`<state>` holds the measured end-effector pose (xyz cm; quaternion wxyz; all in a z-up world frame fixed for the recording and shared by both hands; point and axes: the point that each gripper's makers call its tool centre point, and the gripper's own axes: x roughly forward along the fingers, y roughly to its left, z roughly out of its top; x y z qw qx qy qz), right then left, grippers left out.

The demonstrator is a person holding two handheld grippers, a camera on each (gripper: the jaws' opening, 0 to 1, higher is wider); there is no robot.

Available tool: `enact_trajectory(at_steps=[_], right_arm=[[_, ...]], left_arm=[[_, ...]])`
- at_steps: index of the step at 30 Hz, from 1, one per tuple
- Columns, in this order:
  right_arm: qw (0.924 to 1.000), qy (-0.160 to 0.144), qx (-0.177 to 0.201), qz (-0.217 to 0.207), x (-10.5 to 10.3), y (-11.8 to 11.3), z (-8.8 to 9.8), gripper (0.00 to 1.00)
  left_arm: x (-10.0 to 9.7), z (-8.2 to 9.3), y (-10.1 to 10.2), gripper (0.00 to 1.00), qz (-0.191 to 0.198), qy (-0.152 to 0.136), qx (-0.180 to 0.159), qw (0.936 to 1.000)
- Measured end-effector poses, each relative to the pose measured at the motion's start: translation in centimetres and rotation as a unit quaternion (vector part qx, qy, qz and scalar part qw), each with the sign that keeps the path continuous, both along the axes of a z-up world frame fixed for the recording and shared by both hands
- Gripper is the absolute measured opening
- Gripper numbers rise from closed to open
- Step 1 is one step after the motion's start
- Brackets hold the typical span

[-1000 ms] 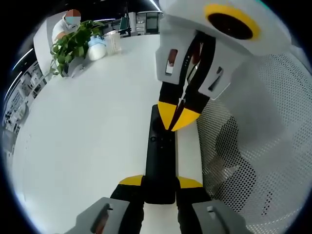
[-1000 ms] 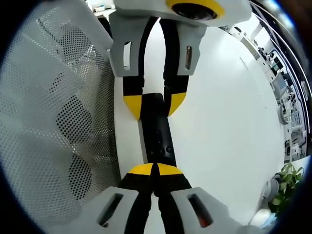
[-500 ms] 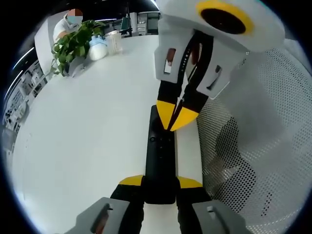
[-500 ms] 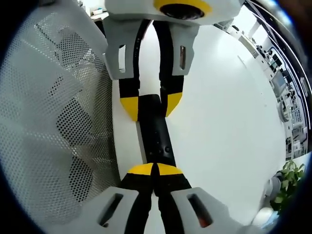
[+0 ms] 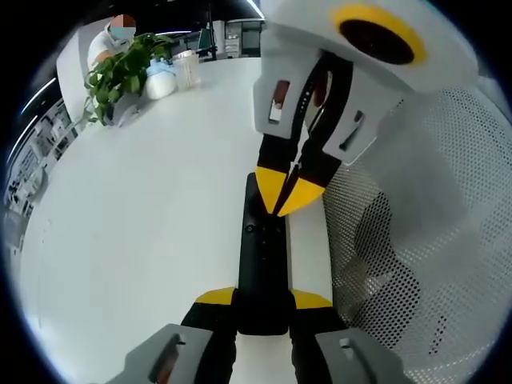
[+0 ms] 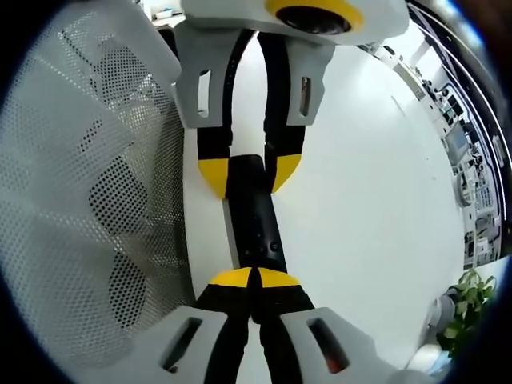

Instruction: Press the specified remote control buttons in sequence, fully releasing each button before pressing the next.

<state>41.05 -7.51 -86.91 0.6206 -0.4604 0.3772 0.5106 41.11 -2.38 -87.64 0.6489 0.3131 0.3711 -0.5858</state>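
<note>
In the left gripper view, your left gripper (image 5: 263, 302) has its yellow-tipped jaws parted just enough to clamp the near end of the slim black rectangular remote control (image 5: 263, 264), one tip on each long side. The remote lies flat on the round white table (image 5: 152, 208), close to the table's edge and the white perforated mesh chair back (image 5: 416, 240). Your right gripper (image 5: 290, 194) comes in from above with its two yellow tips pinched to a point, nothing between them, resting on or just over the far part of the remote; you cannot tell whether a button is actually down. A leafy green potted plant (image 5: 120, 72) and a white container (image 5: 158, 80) stand well apart at the far side of the table.

In the right gripper view, the closed tips (image 6: 250, 279) meet over the remote (image 6: 256, 224) right by its small button cluster, and the left gripper (image 6: 250, 174) straddles the other end.

The risks, as a judgement: the tips hide the buttons beneath them, so you could land on a neighbouring button. Pressing at a slant could slide the remote in the left gripper's hold or nudge it toward the table edge. Lifting only partway would leave the button unreleased before the next press.
</note>
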Motion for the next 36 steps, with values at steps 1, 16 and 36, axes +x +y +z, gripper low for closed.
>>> enact_trajectory(at_steps=[1,16,36], right_arm=[[1.0000,-0.001,-0.001,0.001,-0.01,0.00,-0.01,0.00],[0.9999,0.004,0.003,-0.012,0.04,-0.01,-0.06,0.00],[0.9988,0.023,0.018,-0.039,0.13,-0.04,0.07,0.00]], left_arm=[[0.00,-0.01,0.00,0.24,0.000,0.000,0.000,1.0000],[0.00,0.01,0.03,0.24,-0.003,0.000,0.002,1.0000],[-0.04,0.04,0.02,0.24,-0.002,0.000,0.001,1.0000]])
